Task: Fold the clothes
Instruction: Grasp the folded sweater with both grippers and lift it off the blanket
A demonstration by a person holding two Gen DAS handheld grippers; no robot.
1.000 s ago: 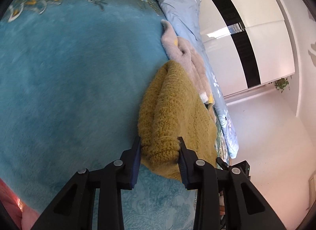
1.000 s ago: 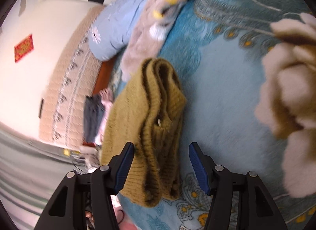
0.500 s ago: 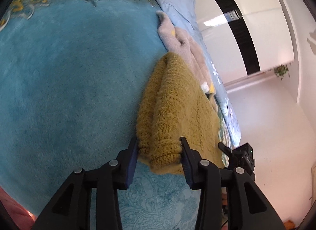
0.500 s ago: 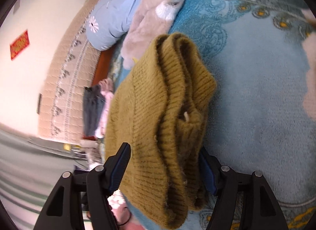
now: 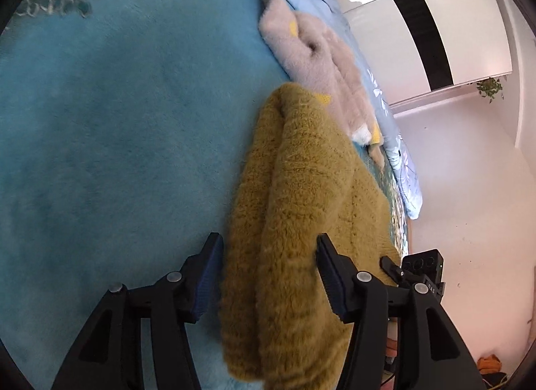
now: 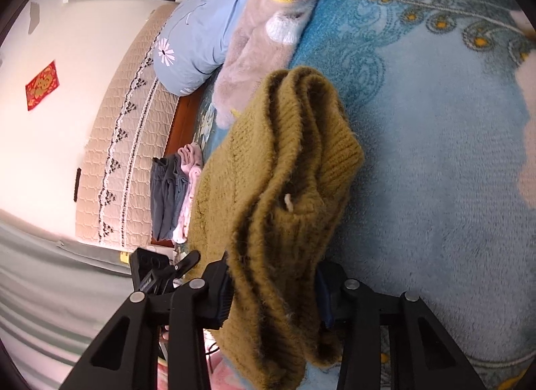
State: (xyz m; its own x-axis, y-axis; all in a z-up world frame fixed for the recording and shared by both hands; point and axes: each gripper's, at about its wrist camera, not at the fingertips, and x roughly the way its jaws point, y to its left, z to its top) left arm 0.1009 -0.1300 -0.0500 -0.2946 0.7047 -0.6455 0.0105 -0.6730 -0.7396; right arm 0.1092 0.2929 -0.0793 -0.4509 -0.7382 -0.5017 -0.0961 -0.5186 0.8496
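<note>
Mustard knit sweater (image 5: pixel 301 215) lying bunched in a narrow roll on the blue plush blanket (image 5: pixel 117 122), close to the bed's edge, grey fluffy garment (image 5: pixel 318 55) just beyond it. Best handled by gripping all the layers at one end together and keeping the roll from sliding off the edge before any lift. Left gripper (image 5: pixel 268 276) straddling one end of the roll, jaws opening, left pad clear of the knit, nothing clamped. Right gripper (image 6: pixel 273 289) at the other end, jaws closing, both pads pressing into the stacked folds (image 6: pixel 274 249), grip looking firm
</note>
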